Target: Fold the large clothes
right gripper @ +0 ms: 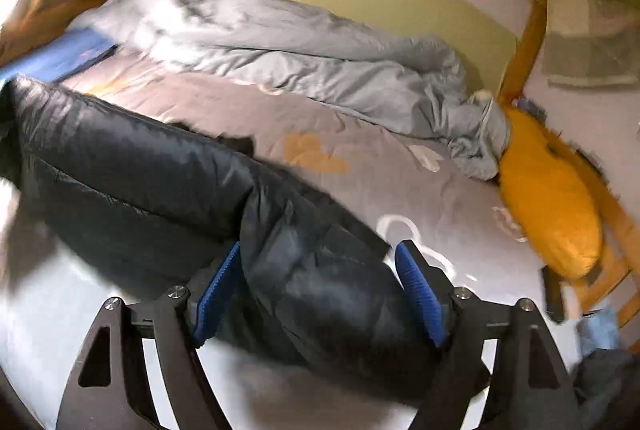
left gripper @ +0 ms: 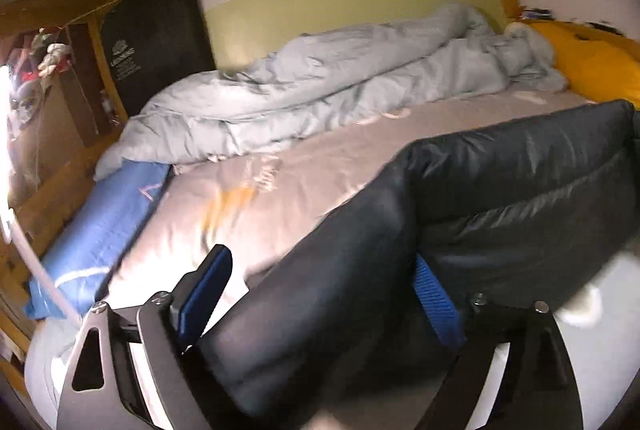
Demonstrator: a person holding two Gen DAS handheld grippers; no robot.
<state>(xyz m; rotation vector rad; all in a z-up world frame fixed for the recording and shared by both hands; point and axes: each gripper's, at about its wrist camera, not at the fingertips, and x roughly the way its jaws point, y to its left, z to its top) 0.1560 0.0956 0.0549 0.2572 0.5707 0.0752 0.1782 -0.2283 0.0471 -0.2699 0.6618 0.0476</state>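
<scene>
The black puffy jacket (left gripper: 500, 198) lies on the bed (left gripper: 304, 182), on its grey sheet, along the near edge, and one padded part of it reaches toward each camera. In the left wrist view, the left gripper (left gripper: 324, 294) has its jaws spread wide, and a thick fold of the jacket passes between them; the left blue pad (left gripper: 208, 290) stands clear of the cloth, while the right pad is half hidden under the jacket, so I cannot tell if it touches. In the right wrist view, the right gripper (right gripper: 324, 290) is also spread, with a sleeve-like part of the jacket between its blue pads (right gripper: 420, 294); the cloth is just beside both pads, but no squeezing shows. Behind the jacket, a crumpled pale blue blanket (right gripper: 320, 58) lies along the green wall. A yellow pillow (right gripper: 552, 198) is at the right end of the bed, and a blue pillow (left gripper: 100, 226) at the left end.
</scene>
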